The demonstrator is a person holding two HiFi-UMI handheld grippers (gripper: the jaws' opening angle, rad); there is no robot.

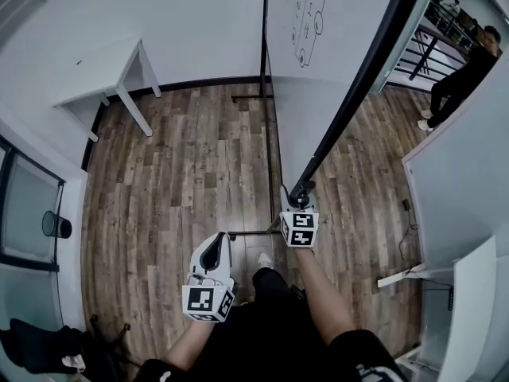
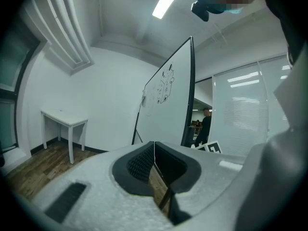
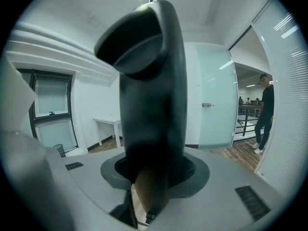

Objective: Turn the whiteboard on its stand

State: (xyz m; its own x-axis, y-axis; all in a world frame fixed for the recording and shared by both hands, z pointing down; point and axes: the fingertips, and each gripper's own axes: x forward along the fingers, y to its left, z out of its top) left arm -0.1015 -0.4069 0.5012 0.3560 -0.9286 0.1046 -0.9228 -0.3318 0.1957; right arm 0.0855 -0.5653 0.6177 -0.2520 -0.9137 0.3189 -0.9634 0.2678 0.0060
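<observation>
Black whiteboard frame [image 1: 356, 94] sits clamped in the right claw [image 1: 301, 197].

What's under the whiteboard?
Wood floor and the stand's black foot bar. The tilted whiteboard covers the strip of floor right beneath it, so that part can't be checked.

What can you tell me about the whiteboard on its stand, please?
The whiteboard is a tall white panel in a thin black frame, carried on a black metal stand whose feet rest on the wooden floor. A black line sketch sits on its face. It stands upright near the white wall. The right gripper is clamped on its near frame edge; nothing else is seen touching it.
</observation>
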